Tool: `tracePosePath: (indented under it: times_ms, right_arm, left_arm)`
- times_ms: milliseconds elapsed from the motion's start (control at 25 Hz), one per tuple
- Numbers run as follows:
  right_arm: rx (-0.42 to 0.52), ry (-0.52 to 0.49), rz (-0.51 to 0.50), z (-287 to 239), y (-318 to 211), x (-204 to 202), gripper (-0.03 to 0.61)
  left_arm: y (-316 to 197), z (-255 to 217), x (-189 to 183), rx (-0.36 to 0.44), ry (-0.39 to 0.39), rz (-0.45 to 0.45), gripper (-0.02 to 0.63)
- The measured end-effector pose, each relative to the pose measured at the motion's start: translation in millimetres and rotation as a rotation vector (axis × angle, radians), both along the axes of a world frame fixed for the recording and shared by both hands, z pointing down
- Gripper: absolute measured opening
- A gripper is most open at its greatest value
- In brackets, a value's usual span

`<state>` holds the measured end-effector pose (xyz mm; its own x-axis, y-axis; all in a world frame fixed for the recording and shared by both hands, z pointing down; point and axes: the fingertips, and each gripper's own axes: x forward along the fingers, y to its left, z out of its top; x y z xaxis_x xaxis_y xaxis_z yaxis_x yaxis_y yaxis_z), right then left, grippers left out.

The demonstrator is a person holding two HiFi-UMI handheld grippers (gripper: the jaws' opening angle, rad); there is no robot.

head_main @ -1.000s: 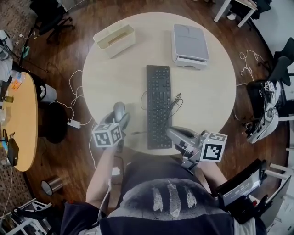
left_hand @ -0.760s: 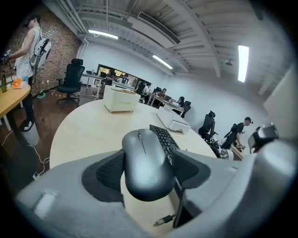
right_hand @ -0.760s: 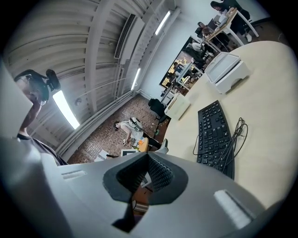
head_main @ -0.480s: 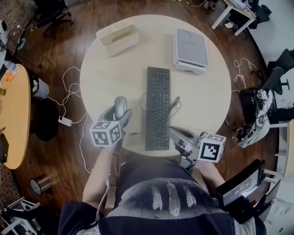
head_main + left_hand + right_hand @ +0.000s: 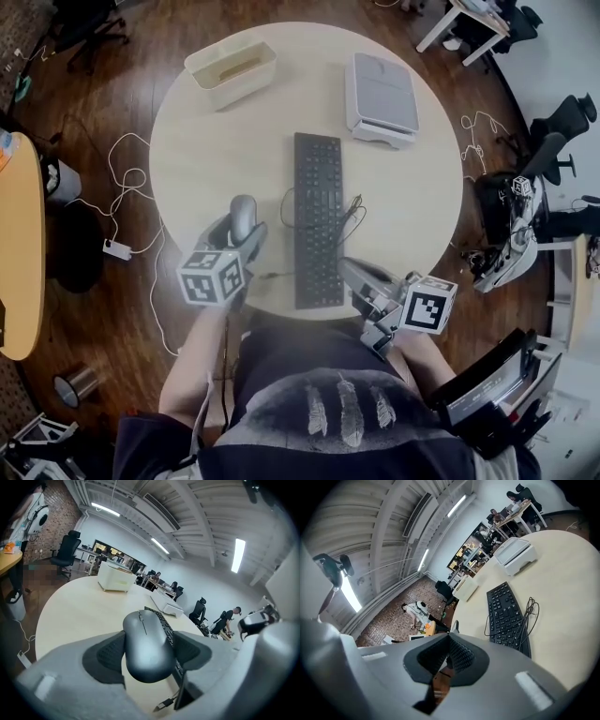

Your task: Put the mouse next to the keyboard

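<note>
The left gripper (image 5: 244, 228) grasps the grey mouse (image 5: 244, 210) by its slick sides just left of the keyboard (image 5: 317, 216), the right gripper (image 5: 351, 271) clenched empty; letting go too high could bounce it onto the keys.

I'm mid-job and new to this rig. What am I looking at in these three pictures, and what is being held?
There is no robot arm here: a person holds a two-finger gripper in each hand. The top-down picture comes from a camera on their head, looking at a round table. The other two come from a camera riding on each gripper, looking along its fingers. On the table lie a keyboard with its cable, a cream box and a grey tray. The left gripper is closed on the mouse, left of the keyboard. The right gripper is shut and empty, at the table's near edge.
</note>
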<state>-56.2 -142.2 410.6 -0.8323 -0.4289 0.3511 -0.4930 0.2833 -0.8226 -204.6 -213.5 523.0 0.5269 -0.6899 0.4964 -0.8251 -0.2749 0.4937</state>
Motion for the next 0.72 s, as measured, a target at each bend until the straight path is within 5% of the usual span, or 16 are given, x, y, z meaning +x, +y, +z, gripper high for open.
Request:
tracePosePath:
  times_ms: [320,720]
  right_arm:
    - [0.025,-0.054,0.046,-4,-5,14,0.0]
    - [0.052,-0.179,0.01,-12,-9,86,0.0]
  left_arm:
    - [-9,-34,26,0.069,-0.02,0.038,0.327]
    - [5,-62,100,0.082,-0.078,0.007,0.327]
